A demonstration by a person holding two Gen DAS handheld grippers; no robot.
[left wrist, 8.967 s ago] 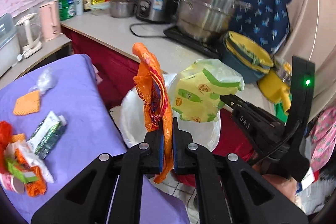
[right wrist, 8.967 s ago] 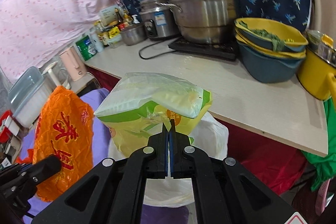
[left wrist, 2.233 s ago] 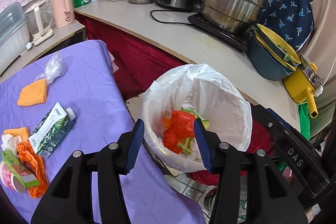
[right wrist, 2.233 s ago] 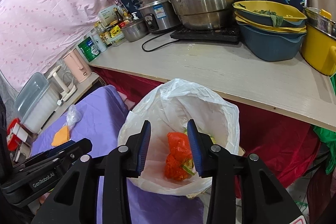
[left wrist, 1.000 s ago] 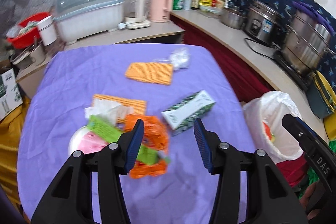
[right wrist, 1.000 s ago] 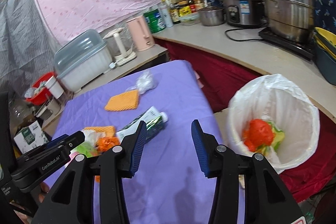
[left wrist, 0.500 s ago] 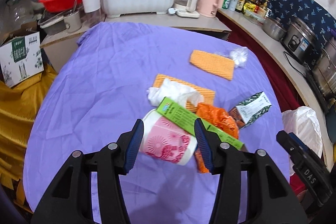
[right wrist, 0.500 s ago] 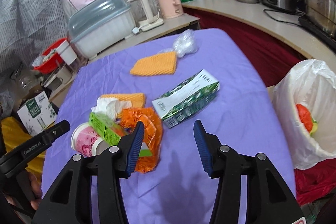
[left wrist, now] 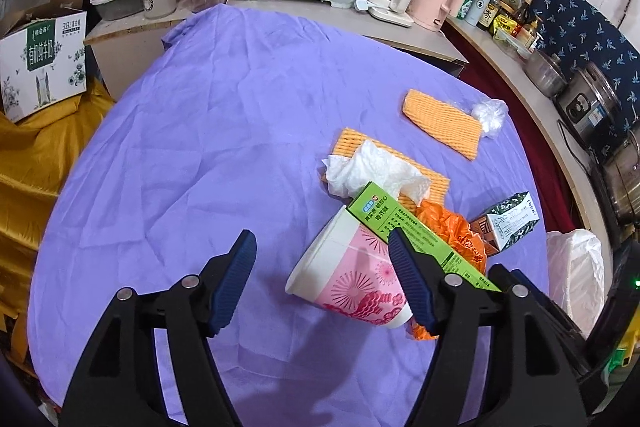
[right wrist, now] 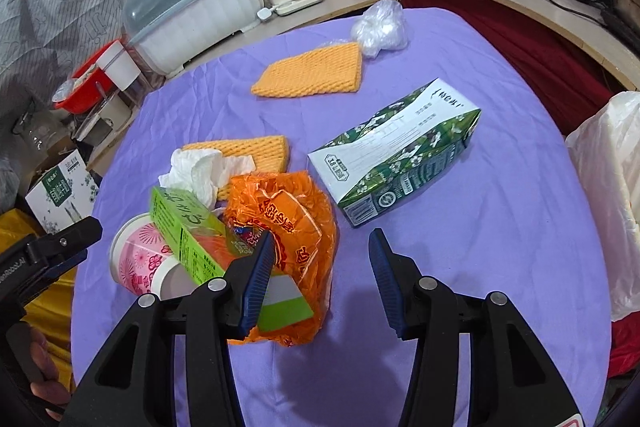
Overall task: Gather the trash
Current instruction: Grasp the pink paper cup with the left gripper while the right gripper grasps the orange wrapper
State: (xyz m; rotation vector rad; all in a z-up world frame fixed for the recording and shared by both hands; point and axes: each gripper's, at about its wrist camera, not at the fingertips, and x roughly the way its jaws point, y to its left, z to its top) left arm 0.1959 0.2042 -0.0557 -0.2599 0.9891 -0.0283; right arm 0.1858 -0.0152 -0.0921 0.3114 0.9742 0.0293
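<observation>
In the left wrist view, we are holding the left gripper [left wrist: 320, 283] spread wide and empty above the purple tablecloth [left wrist: 208, 131]. The pink paper cup [left wrist: 352, 279] is lying on its side just ahead, nearer the right finger. A green box [left wrist: 404, 227] is resting across the cup, with the crumpled tissue [left wrist: 372, 171] and orange wrapper [left wrist: 452, 231] touching it. A milk carton [left wrist: 508, 223] is lying beyond the wrapper. The white-lined bin [left wrist: 576, 271] is standing at the table's right edge; we cannot see its contents here.

In the right wrist view, we are holding the right gripper [right wrist: 320, 275] wide open and empty, pointing down over the cloth. The orange wrapper [right wrist: 288, 227] is lying under its left finger, touching the green box [right wrist: 184, 227] and the pink paper cup [right wrist: 136, 259]. The milk carton [right wrist: 400, 155] is lying ahead, apart from both fingers. Two orange foam nets [right wrist: 312, 75] are lying farther off, one beside a clear plastic wad [right wrist: 380, 23]. The left gripper [right wrist: 44, 251] is showing at the left edge.
</observation>
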